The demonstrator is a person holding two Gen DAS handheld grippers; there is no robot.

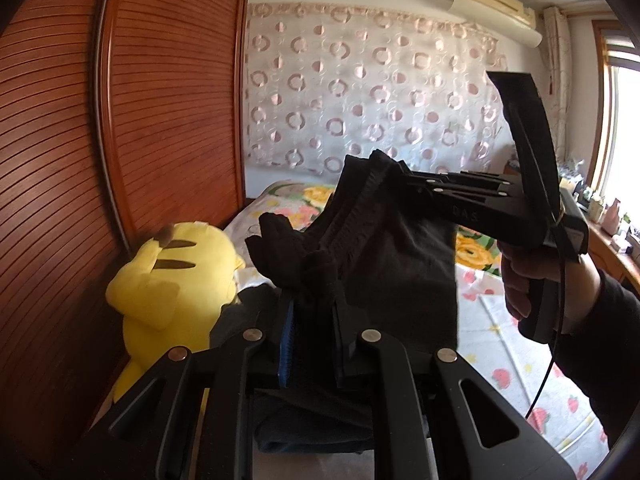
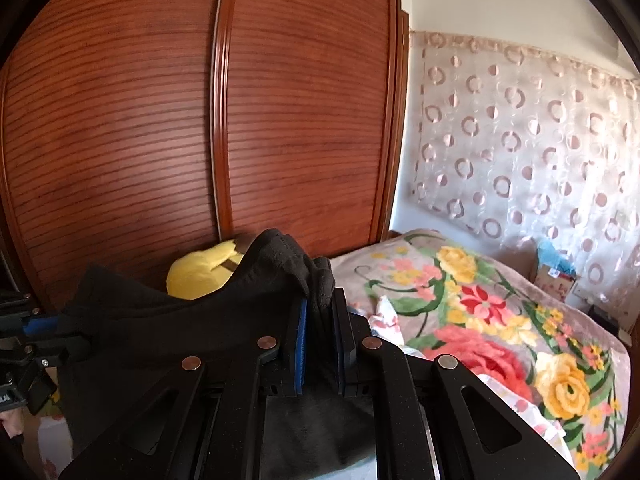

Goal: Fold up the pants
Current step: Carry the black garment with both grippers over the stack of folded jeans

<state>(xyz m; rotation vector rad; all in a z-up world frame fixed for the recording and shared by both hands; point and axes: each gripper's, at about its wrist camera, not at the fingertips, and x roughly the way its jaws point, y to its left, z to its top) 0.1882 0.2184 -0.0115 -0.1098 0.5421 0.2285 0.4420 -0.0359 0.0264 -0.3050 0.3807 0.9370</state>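
Room: bedroom; tall reddish-brown slatted wardrobe doors [image 2: 200, 120] fill the left side, a sheer curtain with pink ring pattern [image 1: 372, 92] hangs on the far wall
Wall unit: cream air conditioner [image 1: 496, 4] mounted high, above the curtain
Window: bright window [image 1: 616, 128] at the right edge of the left wrist view, small items on the ledge below, too blurred to tell apart
Surface: bed [image 2: 500, 320] with a floral blanket, large red and yellow flowers on a beige ground; nearer part covered by a white sheet with small pink prints [image 1: 516, 360]
Soft toy: yellow plush [image 1: 168, 276] with brown stripes sits against the wardrobe at the bed's left edge
Far corner: a blue bag and a box [image 2: 556, 272] beside the bed below the curtain, detail unclear
Pants: black pants [image 1: 392, 264] held up in the air above the bed, stretched between the two tools, cloth sagging in the middle
Left gripper [image 1: 310, 320]: clenched on a bunched edge of the pants, cloth pinched between the blue pads
Right gripper [image 2: 320, 320]: clenched on another bunched edge of the pants; in the left wrist view it reaches in from the right, gathered waistband at its tips
Hand: a hand [image 1: 520, 284] in a dark sleeve grips the right tool's handle, a thin black cable hanging past it
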